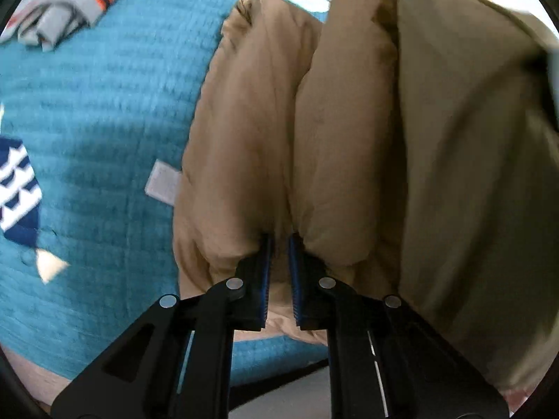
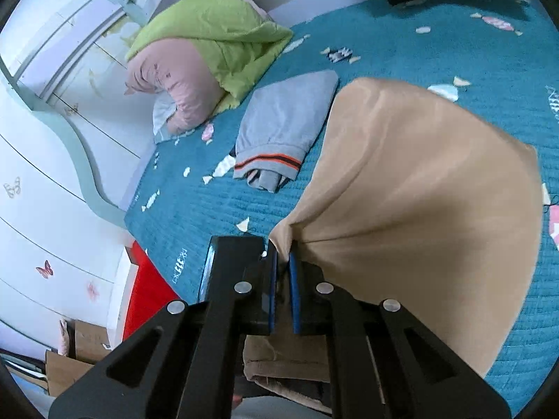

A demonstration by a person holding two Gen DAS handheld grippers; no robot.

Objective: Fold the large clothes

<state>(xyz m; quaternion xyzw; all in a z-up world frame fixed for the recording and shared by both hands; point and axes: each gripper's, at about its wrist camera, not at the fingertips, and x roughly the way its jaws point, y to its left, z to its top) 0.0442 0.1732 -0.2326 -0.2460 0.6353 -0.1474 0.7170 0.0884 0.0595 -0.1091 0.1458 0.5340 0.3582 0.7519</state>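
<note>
A large tan garment [image 1: 349,139] hangs in thick folds over the teal bedspread [image 1: 104,104]. My left gripper [image 1: 279,244] is shut on a bunched fold of it near its lower edge. In the right wrist view the same tan garment [image 2: 419,192] spreads out taut over the bedspread [image 2: 454,42]. My right gripper [image 2: 283,258] is shut on its near corner, the cloth pinched between the blue pads. A white label [image 1: 162,183] shows at the garment's left edge.
A folded grey garment with orange and black stripes [image 2: 283,125] lies on the bed beyond the tan one, also in the left wrist view [image 1: 63,3]. A green and pink quilt [image 2: 202,56] is piled by the white wardrobe [image 2: 52,104]. Cardboard boxes [image 2: 77,359] stand on the floor.
</note>
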